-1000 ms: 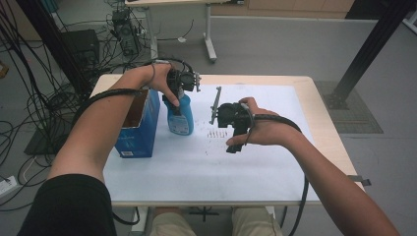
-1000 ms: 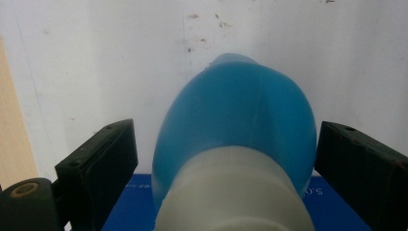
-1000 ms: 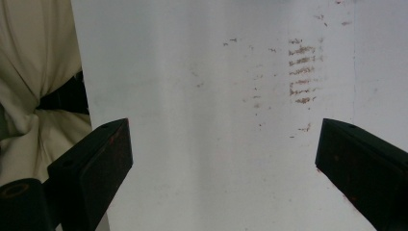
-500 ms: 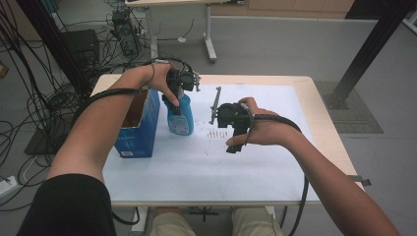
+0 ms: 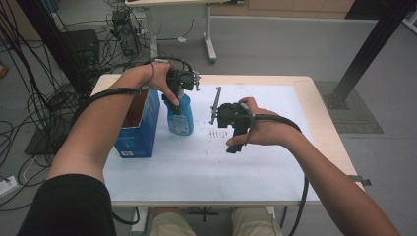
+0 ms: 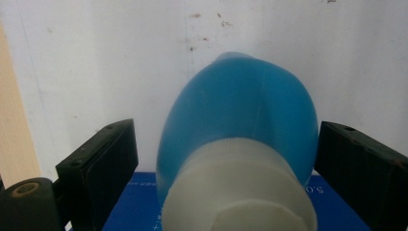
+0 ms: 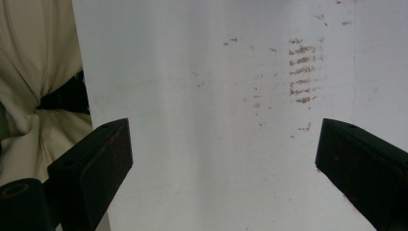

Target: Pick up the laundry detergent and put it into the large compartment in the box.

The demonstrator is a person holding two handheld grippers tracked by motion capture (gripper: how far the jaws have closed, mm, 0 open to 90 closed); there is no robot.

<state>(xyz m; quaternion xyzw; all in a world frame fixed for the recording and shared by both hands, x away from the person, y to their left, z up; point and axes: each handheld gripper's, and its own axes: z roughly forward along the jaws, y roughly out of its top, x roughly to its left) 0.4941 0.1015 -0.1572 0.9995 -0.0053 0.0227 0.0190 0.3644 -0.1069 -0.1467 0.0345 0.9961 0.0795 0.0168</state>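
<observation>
Your left tongs (image 6: 226, 159) straddle blue bottle (image 5: 179, 114), jaws wide, not pinching — poised for grab. Right tongs (image 7: 226, 159) right of bottle, open, empty — spare.

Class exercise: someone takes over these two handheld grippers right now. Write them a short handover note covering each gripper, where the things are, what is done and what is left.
Left gripper: above the blue bottle, jaws open either side of its body, a gap showing on one side; no grip yet.
Right gripper: open, holding nothing, over the bare white table.
Things: the bottle stands upright with its white cap up, just right of the open blue box in the high view.
Done: left gripper lined up on the bottle.
Left: probably close on the bottle and lift it; where it goes is unclear.
</observation>
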